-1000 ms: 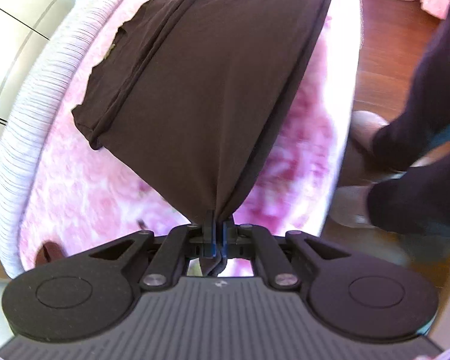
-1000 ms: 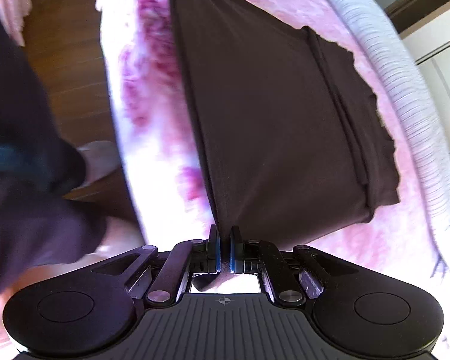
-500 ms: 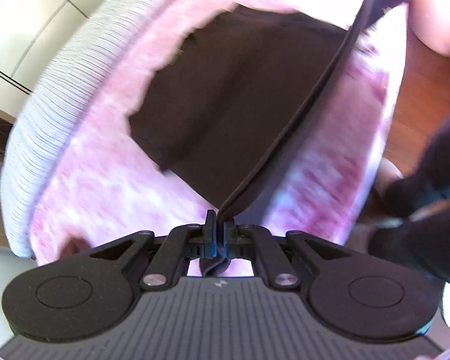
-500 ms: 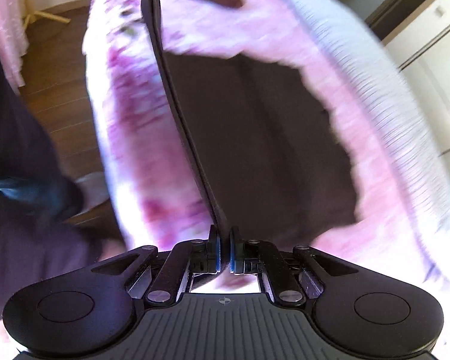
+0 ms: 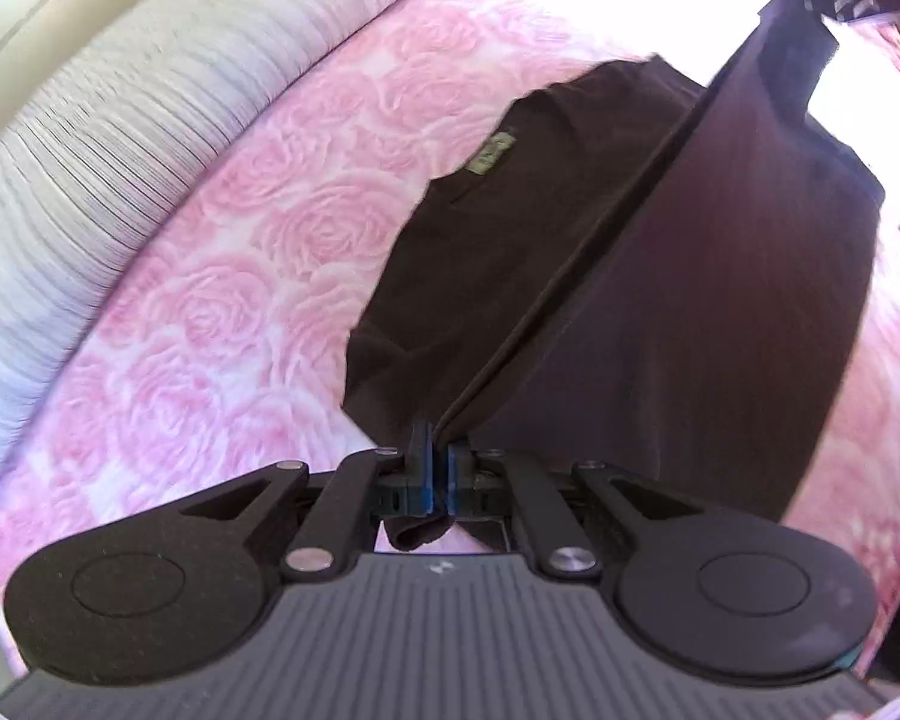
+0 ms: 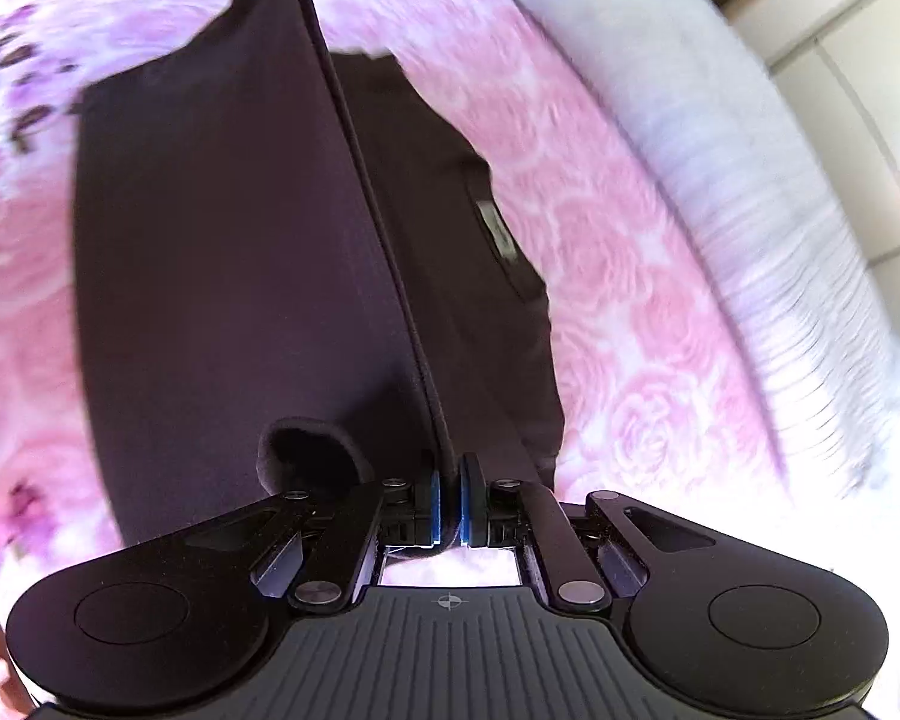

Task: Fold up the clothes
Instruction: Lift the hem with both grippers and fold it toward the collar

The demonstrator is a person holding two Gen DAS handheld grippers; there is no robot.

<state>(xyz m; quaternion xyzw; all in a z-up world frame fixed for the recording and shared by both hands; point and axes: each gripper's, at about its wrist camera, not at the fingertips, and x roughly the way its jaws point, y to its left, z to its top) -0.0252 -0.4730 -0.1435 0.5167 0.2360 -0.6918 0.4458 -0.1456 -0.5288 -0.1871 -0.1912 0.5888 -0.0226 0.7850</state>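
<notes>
Both tools pinch the hem of the dark brown shirt, left tool and right tool. The shirt lies mid-bed, half lifted. A loose pinch could drop one corner and spoil the fold.

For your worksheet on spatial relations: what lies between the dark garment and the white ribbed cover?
Only a bare strip of pink rose blanket separates the garment from the cover; both wrist views show it.
</notes>
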